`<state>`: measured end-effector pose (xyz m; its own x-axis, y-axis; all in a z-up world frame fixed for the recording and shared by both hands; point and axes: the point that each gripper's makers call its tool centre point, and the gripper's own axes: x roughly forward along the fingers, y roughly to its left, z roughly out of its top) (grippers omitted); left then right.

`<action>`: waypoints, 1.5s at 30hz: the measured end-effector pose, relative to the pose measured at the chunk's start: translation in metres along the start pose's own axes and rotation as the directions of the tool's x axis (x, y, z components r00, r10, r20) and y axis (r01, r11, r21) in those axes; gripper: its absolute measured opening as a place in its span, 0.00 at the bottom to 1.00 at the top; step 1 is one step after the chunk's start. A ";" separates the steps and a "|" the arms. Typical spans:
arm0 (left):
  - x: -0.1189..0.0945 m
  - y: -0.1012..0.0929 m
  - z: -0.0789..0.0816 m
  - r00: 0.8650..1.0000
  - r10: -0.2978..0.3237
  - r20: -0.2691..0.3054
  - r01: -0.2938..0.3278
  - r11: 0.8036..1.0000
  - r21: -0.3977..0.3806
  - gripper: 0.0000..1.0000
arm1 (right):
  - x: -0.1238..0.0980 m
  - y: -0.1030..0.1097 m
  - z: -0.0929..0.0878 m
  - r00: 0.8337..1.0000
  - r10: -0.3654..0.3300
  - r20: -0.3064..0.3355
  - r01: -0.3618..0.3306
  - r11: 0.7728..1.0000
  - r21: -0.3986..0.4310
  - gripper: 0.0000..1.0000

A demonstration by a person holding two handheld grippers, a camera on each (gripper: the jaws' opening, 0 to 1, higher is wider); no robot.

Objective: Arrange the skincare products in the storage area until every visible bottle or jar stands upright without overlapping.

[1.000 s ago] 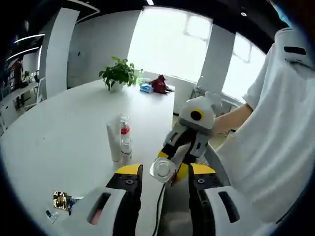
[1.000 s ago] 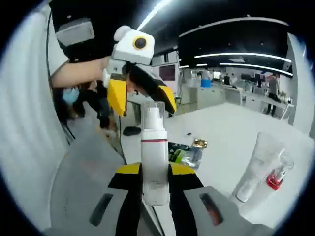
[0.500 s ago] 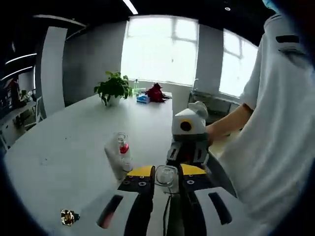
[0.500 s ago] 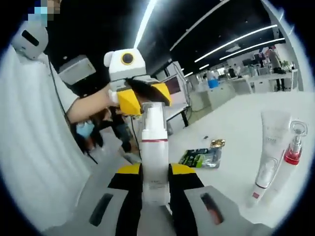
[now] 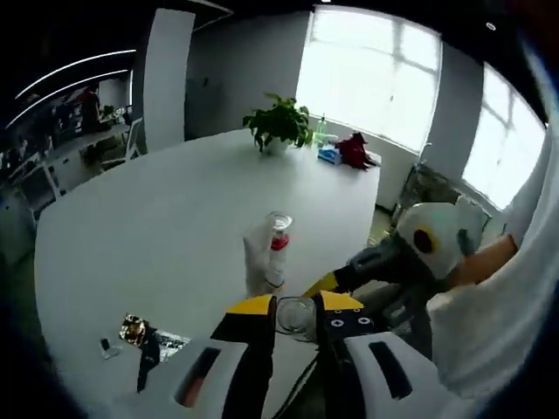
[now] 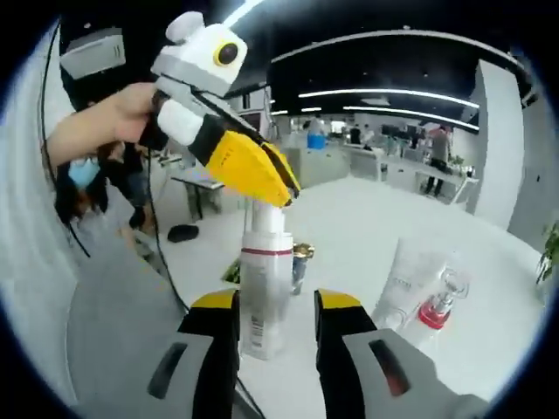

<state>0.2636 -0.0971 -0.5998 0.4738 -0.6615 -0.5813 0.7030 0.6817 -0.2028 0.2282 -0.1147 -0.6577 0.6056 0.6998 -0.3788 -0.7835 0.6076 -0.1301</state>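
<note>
Left gripper view: left gripper (image 5: 295, 316) closed on the clear cap (image 5: 295, 312) of the pump bottle, cap seen end-on, pinched right between the yellow jaw tips. Beyond the tips and slightly to their left, on the white table (image 5: 157, 218), a white tube (image 5: 256, 259) standing beside a small red-collared bottle (image 5: 277, 250), the two touching or nearly so, both upright. To the right of the jaws, the right gripper (image 5: 397, 262) reaching in toward the cap. Far left of the jaws and near the table edge, a gold-capped item (image 5: 134, 329) lying flat beside a dark sachet (image 5: 162, 347) (too small to identify further).

Right gripper view: right gripper (image 6: 272, 305) with jaws spread a little wider than the pump bottle (image 6: 265, 288), gaps visible on both sides, so apparently not clamping it. Bottle upright between the jaws, long axis running straight away from them toward the top of the view, base seemingly resting on the table at its edge. Directly above its neck, the left gripper (image 6: 249, 166) bearing down on the top, so clearly the nearer hand to the bottle's upper end. Right of the jaws, the white tube (image 6: 406, 278) and the red-collared bottle (image 6: 437, 307) standing close together, well apart from the pump bottle
</note>
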 end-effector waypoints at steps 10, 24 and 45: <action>-0.001 -0.006 0.004 1.000 -0.006 0.025 0.008 0.999 -0.051 0.23 | 0.001 -0.006 0.006 1.000 -0.028 -0.002 0.028 0.998 0.057 0.21; -0.030 -0.057 0.029 0.901 -0.405 0.152 0.392 0.913 0.110 0.37 | -0.030 0.025 0.047 0.827 0.361 0.431 -0.538 0.730 0.422 0.21; -0.040 -0.067 0.024 0.852 -0.517 0.078 0.490 0.841 0.229 0.25 | -0.044 0.045 0.061 0.708 0.542 0.453 -0.686 0.680 0.259 0.21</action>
<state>0.2102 -0.1235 -0.5440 0.0812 -0.9407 -0.3295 0.9450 0.1777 -0.2745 0.1750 -0.0948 -0.5908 0.0674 0.9948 0.0761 -0.9123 0.0305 0.4083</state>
